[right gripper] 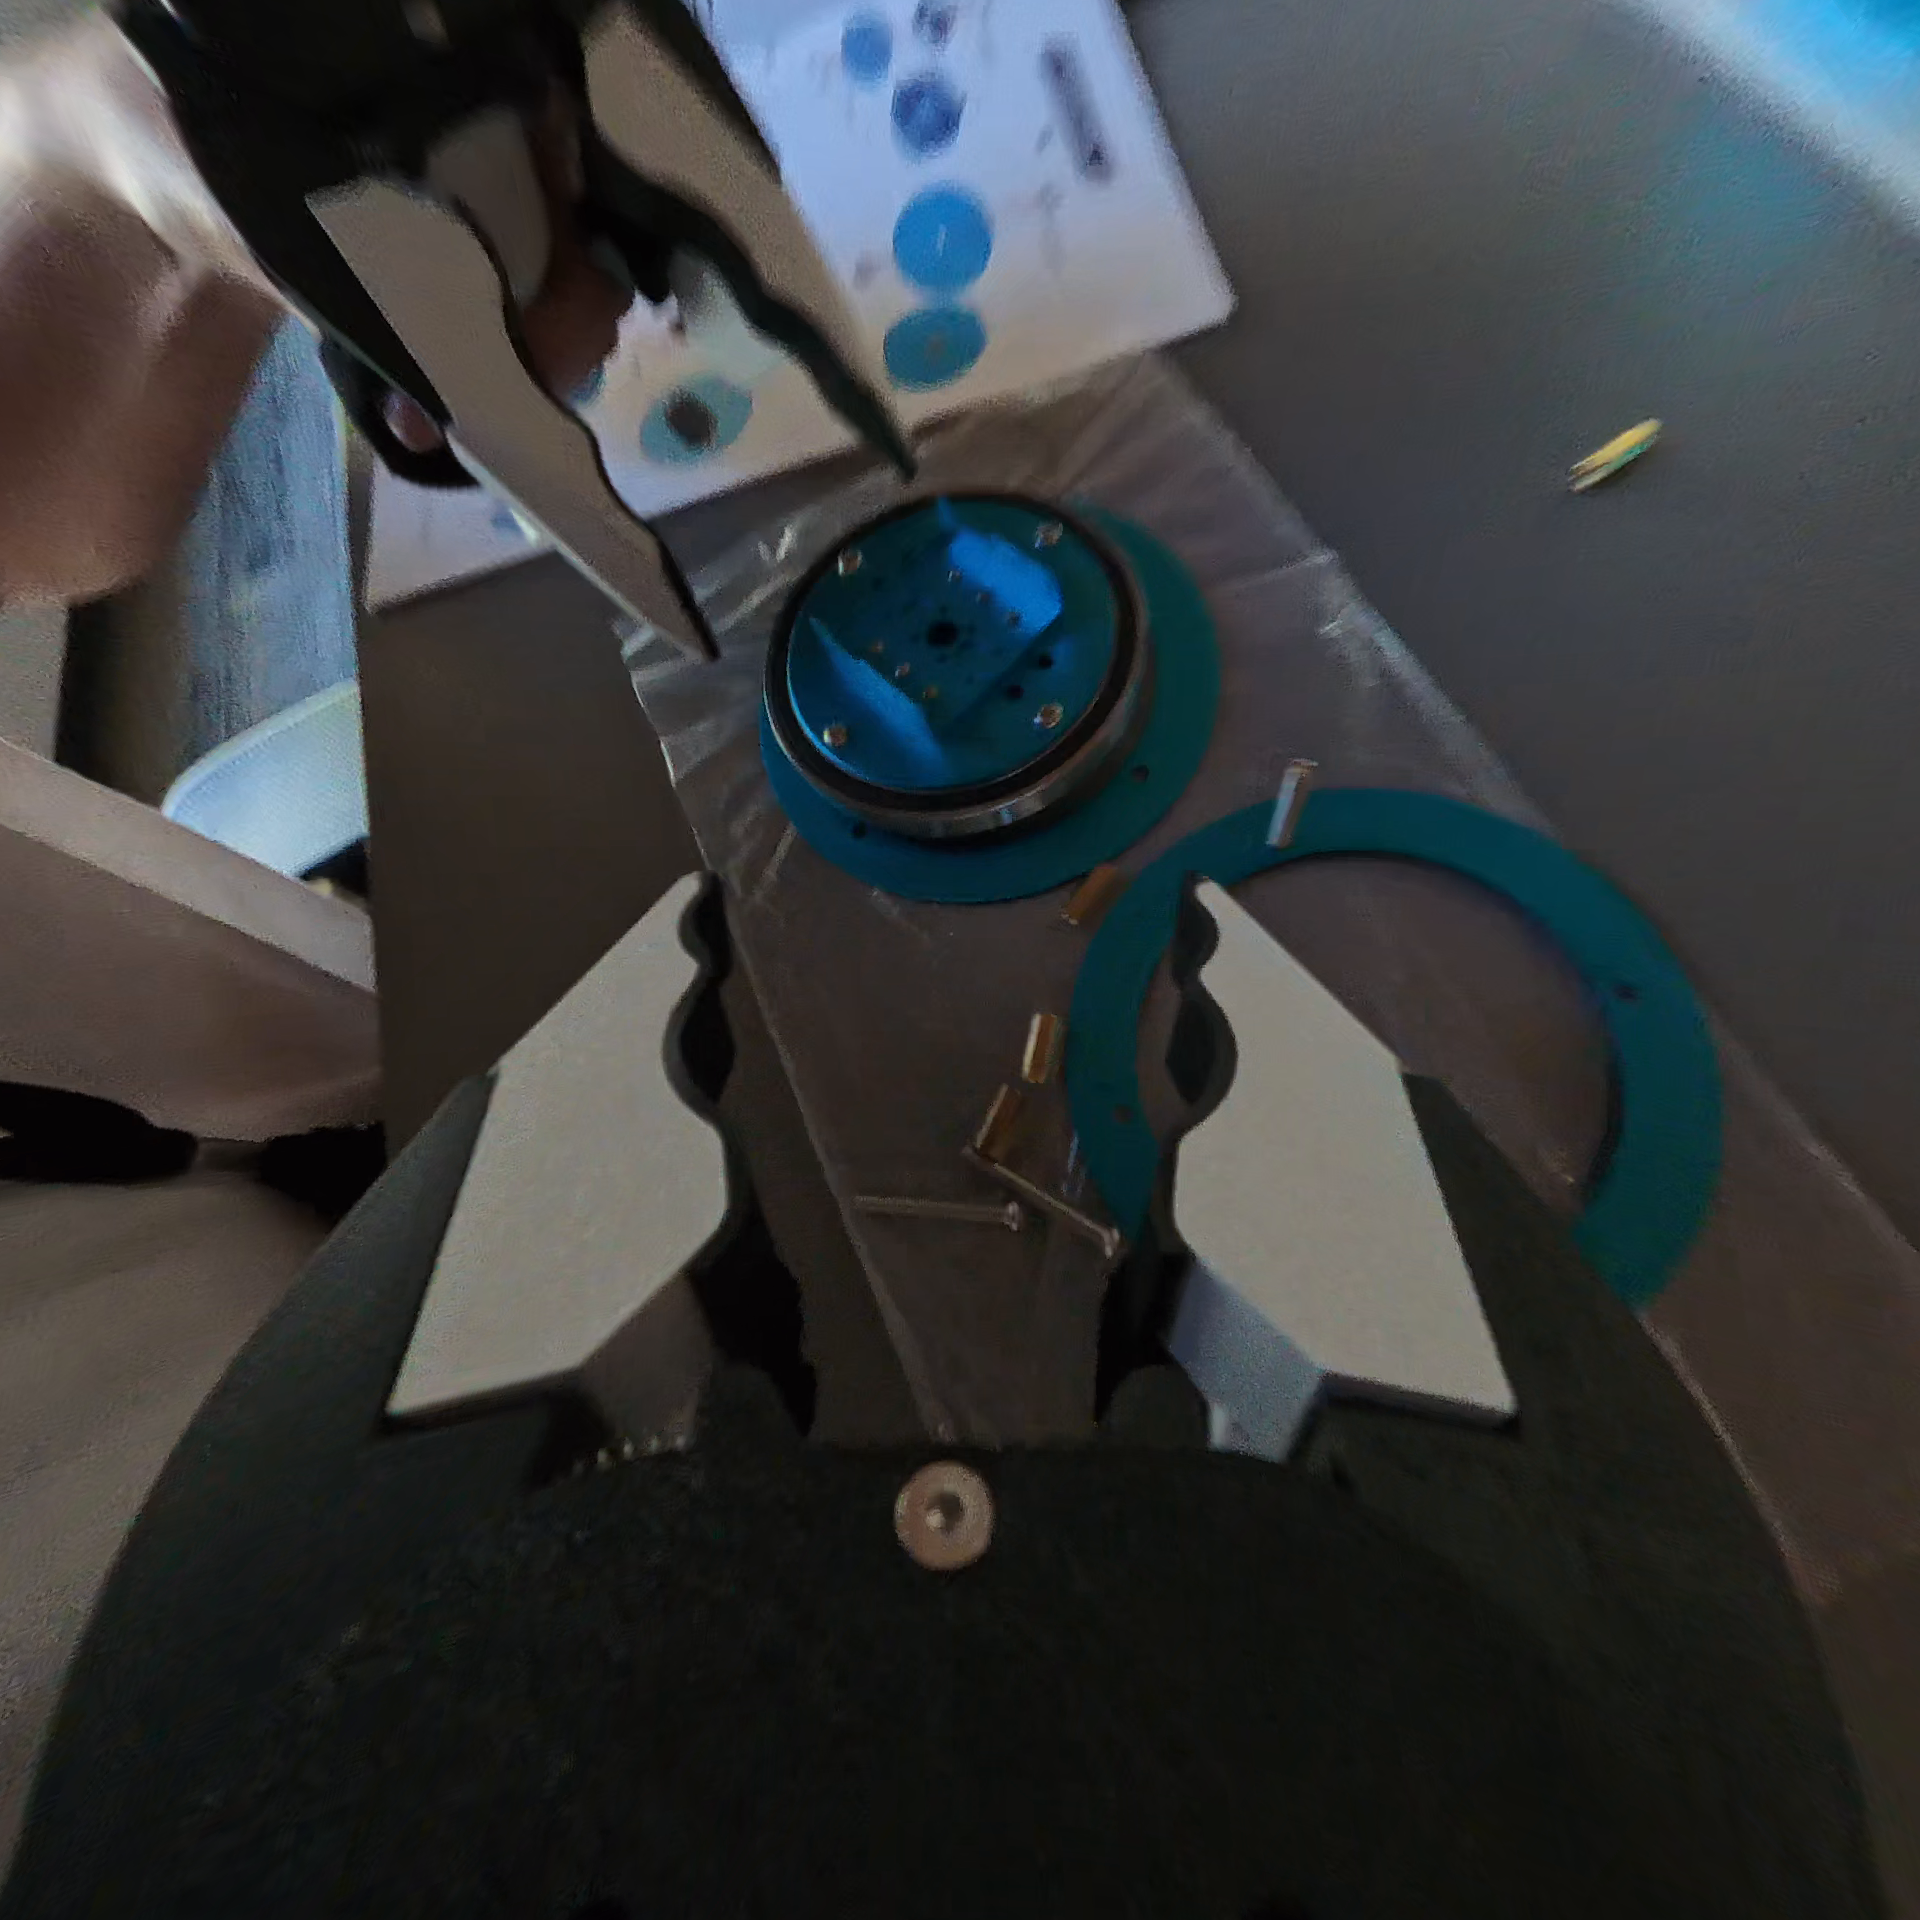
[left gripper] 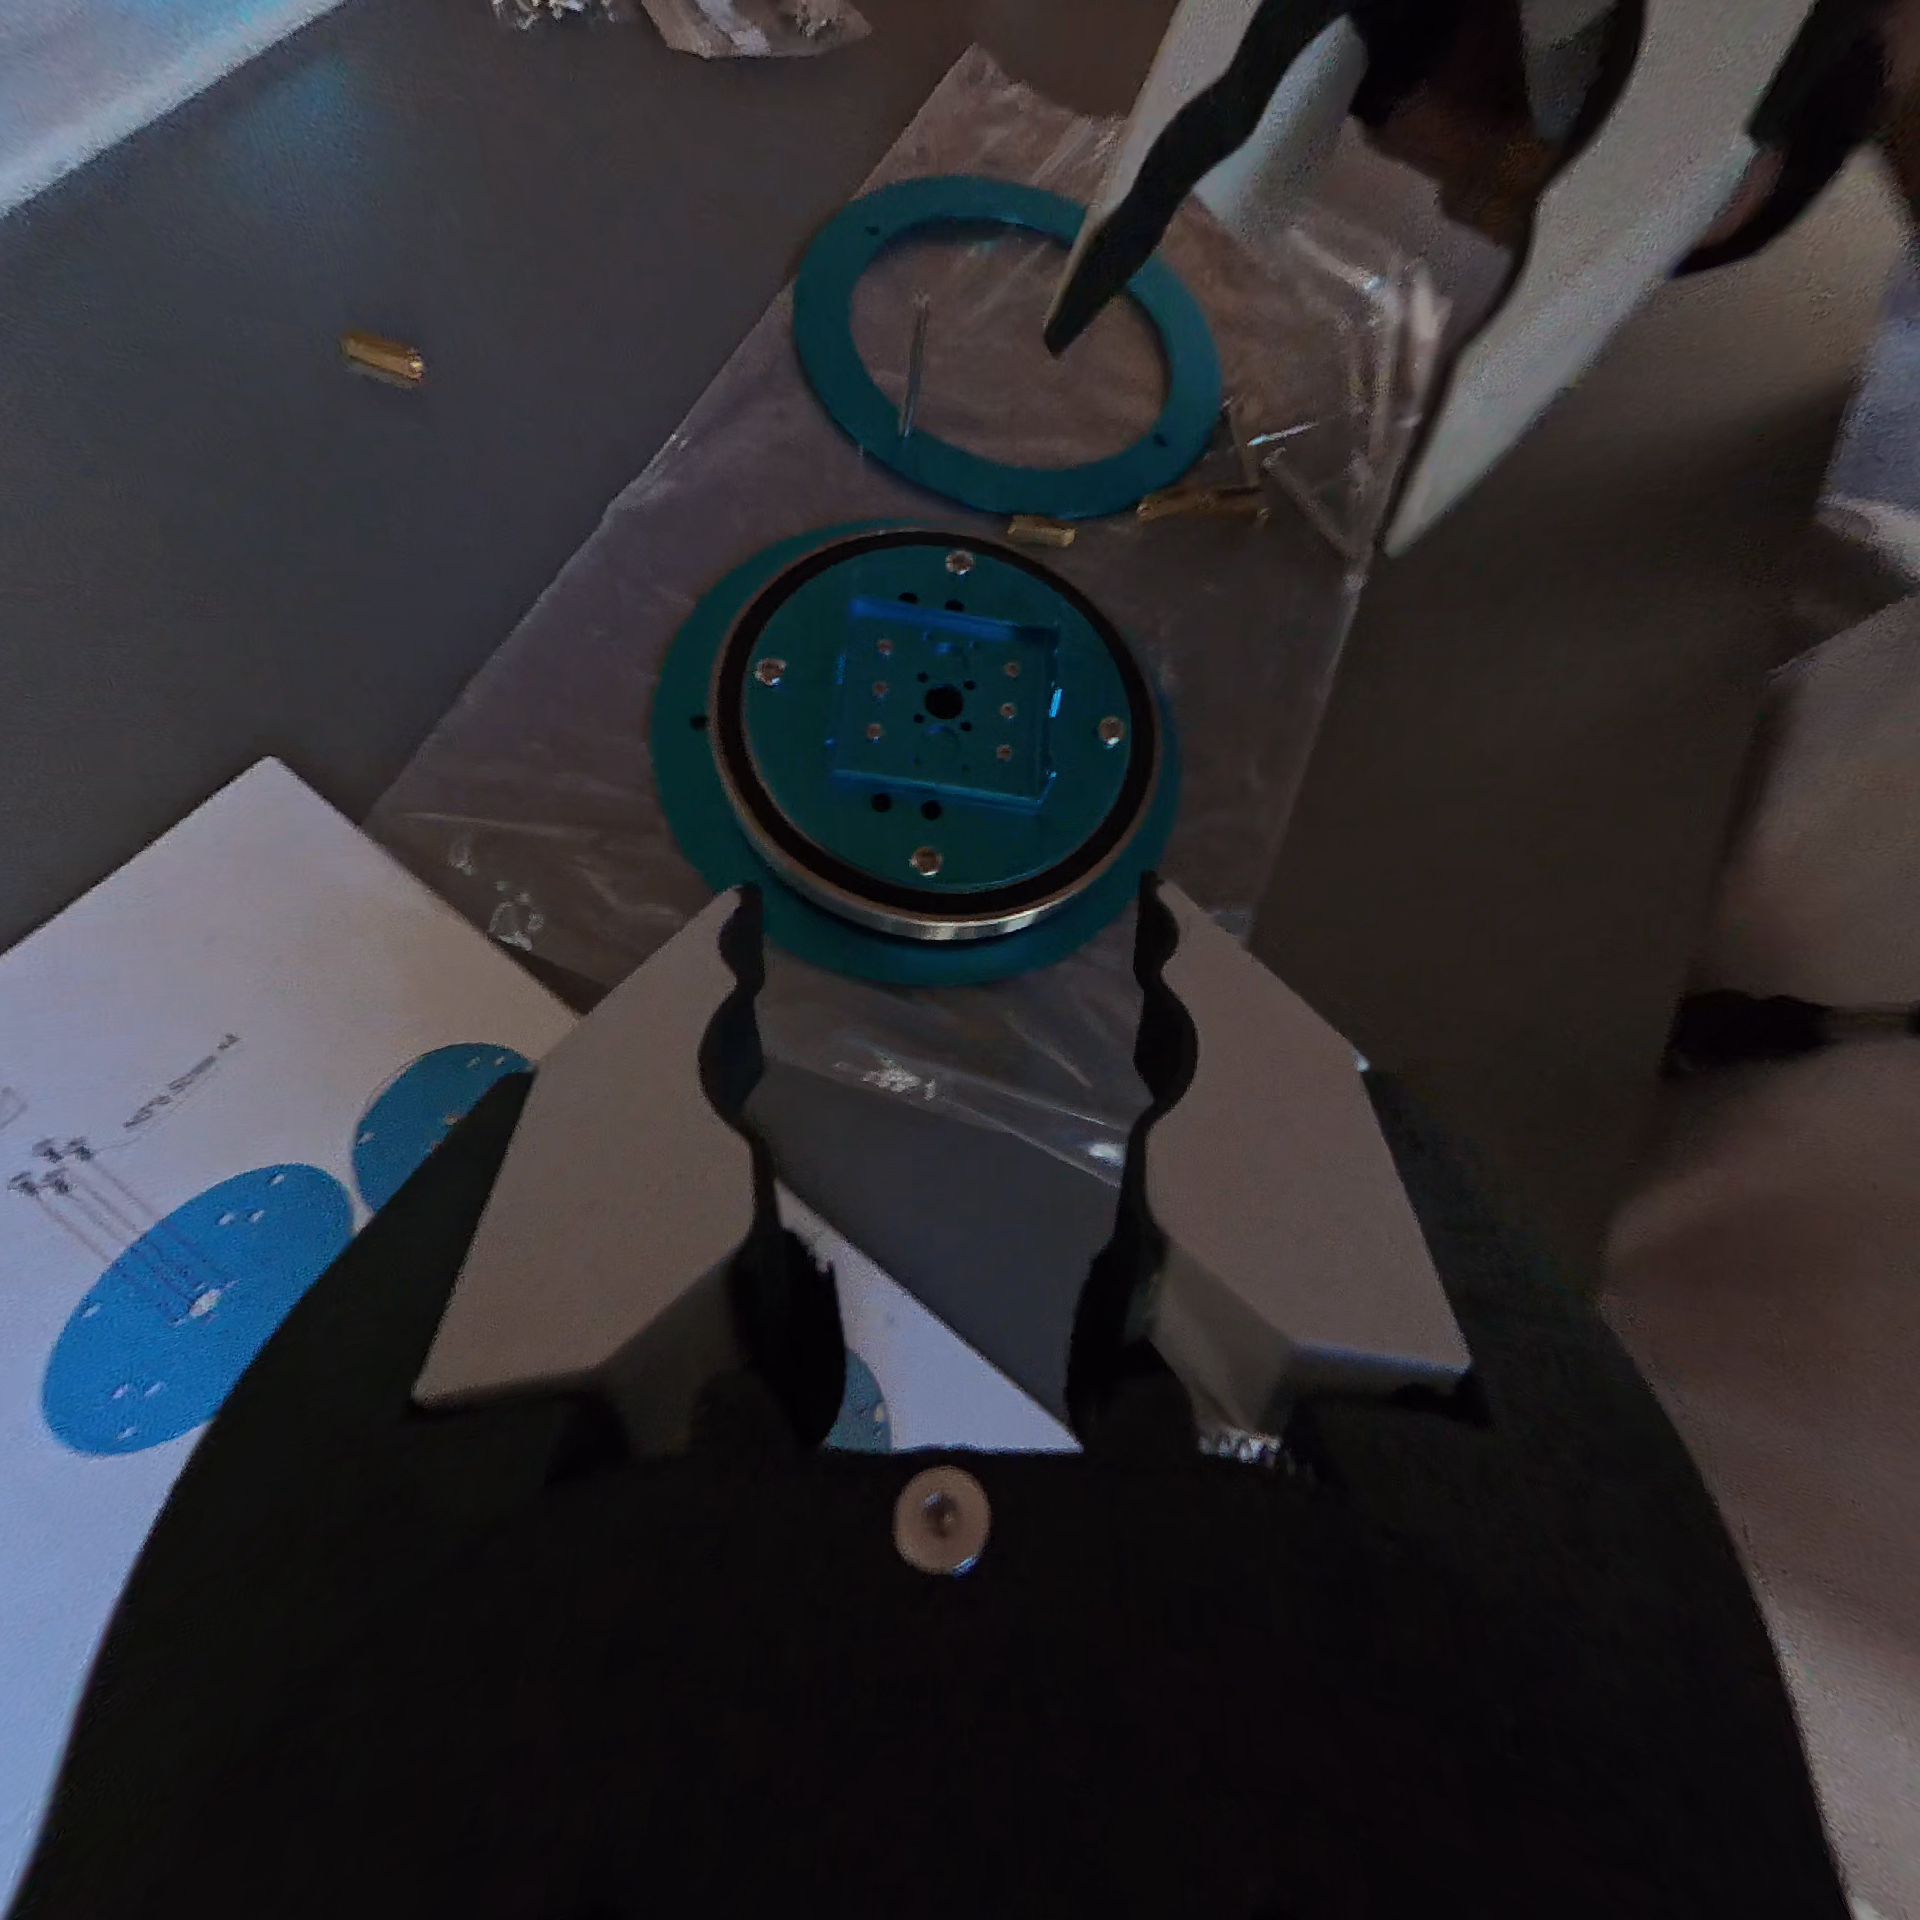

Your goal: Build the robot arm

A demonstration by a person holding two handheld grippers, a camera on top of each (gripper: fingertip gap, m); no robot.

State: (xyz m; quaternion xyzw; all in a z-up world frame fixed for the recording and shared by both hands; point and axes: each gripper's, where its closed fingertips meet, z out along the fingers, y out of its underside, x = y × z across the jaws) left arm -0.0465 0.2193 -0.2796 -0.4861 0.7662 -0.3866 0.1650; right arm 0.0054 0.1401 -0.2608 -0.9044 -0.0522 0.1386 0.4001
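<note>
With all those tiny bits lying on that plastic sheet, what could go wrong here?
1. The small brass posts and thin screws lie loose on the crinkly plastic sheet; a nudge from the open right gripper could scatter them. One brass post already lies off the sheet.
2. The right gripper's finger hangs over the blue ring and might drag it.
3. The open left gripper is close to the round blue disc and could bump it.

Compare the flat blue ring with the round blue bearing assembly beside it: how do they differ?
The blue ring is flat with an open centre; the bearing assembly is stacked taller, with a drilled plate and a steel and black rim. A screw lies across the ring; nothing loose lies on the assembly. Both rest on the plastic sheet, apart.
</note>
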